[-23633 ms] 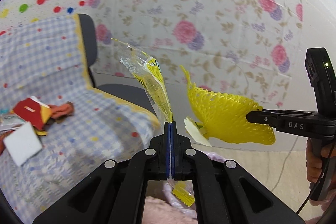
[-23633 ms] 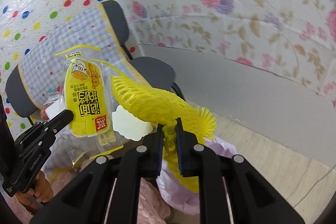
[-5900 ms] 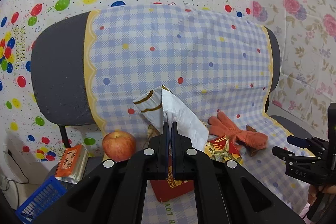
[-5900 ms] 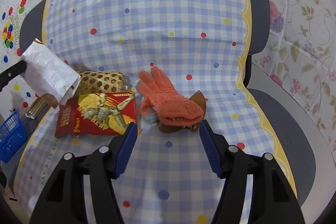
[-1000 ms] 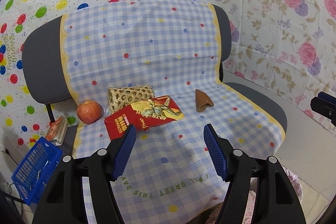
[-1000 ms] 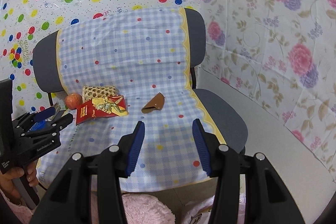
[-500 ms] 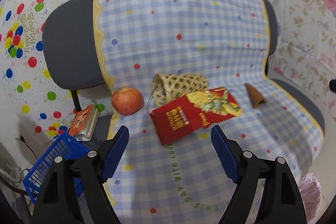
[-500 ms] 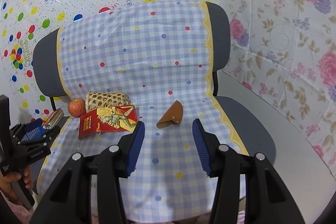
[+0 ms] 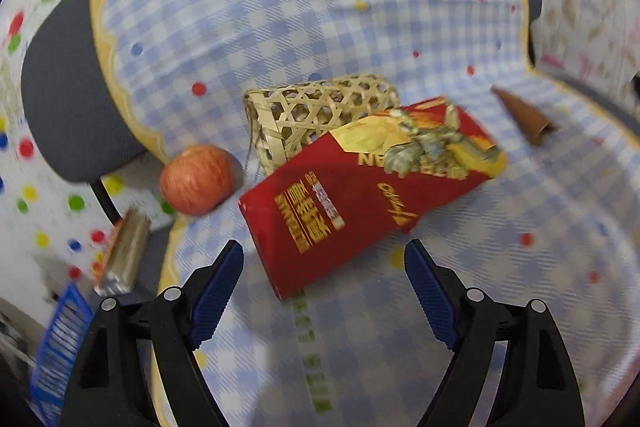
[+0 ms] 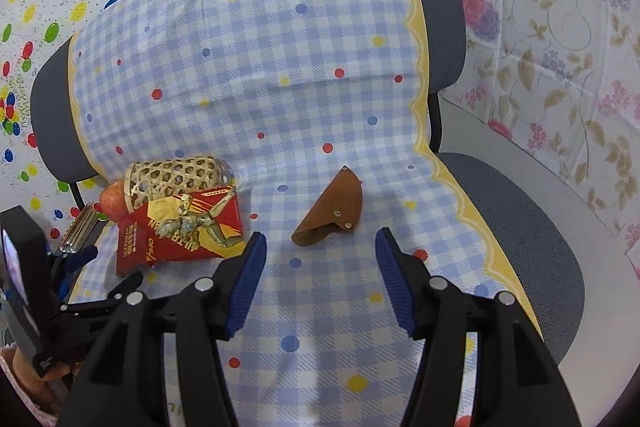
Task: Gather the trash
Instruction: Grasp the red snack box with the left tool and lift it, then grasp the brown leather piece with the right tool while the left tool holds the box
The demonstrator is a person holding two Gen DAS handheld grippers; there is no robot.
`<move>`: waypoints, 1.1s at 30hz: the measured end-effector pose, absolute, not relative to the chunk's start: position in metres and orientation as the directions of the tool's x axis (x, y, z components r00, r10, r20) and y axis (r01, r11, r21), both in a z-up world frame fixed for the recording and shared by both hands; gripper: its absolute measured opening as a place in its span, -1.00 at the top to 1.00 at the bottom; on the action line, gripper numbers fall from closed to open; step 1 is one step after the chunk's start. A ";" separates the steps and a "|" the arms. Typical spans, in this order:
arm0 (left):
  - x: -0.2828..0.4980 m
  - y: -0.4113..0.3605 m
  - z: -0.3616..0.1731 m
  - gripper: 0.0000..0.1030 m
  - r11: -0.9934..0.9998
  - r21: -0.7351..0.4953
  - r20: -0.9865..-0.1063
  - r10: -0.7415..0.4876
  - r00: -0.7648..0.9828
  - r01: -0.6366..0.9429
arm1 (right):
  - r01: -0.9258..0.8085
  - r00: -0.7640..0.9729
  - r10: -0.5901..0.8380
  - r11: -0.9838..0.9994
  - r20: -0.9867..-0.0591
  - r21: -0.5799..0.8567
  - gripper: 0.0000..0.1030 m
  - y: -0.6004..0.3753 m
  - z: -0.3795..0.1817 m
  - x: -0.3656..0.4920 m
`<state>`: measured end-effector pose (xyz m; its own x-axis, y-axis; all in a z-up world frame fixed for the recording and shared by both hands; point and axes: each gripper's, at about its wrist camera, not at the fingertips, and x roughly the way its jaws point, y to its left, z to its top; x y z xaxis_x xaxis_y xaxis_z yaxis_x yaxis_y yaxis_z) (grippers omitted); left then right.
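Checked cloth (image 9: pixel 360 327) — crumpled red wrapper (image 9: pixel 360 195)

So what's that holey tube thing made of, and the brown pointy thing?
The holey tube looks like woven bamboo or cane strips: pale, matte, open lattice. The brown pointy thing looks like smooth leather, folded and fixed with small metal rivets, though it could be imitation.

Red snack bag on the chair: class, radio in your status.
Left tool open, empty, facing red snack bag. Right tool opening, empty, facing brown pouch. Bag leans against wicker basket; apple beside.
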<state>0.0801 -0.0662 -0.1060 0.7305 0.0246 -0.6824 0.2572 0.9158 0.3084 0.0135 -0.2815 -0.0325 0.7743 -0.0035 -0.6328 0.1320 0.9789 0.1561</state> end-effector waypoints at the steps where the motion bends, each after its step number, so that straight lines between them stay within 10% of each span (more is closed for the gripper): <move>1: 0.083 -0.069 -0.109 -0.60 0.907 0.332 -0.680 0.040 0.732 0.260 | 0.133 0.775 -0.004 0.979 -0.632 0.157 -0.10 -0.283 -0.033 0.014; 7: 0.097 -0.083 -0.117 -0.57 0.855 0.434 -0.652 0.079 0.754 0.285 | 0.136 0.768 0.002 0.977 -0.640 0.167 -0.10 -0.287 -0.038 0.017; 15: 0.089 -0.075 -0.094 0.74 0.902 0.312 -0.676 -0.009 0.737 0.297 | 0.140 0.784 -0.010 0.977 -0.621 0.162 -0.10 -0.290 -0.034 0.003; 25: 0.079 0.006 -0.013 0.99 0.964 -0.172 -0.635 -0.267 0.725 0.204 | 0.159 0.778 -0.004 0.969 -0.629 0.190 -0.09 -0.300 -0.042 -0.001; 33: 0.070 -0.021 -0.014 0.99 0.942 -0.191 -0.611 -0.335 0.717 0.277 | 0.132 0.745 0.032 0.972 -0.667 0.194 -0.09 -0.296 -0.070 0.031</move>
<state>0.0704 -0.0214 -0.0139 0.7174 -0.3347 -0.6109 0.2769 0.9418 -0.1908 0.0315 -0.2965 -0.0702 0.7447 0.0319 -0.6666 0.1323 0.9720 0.1944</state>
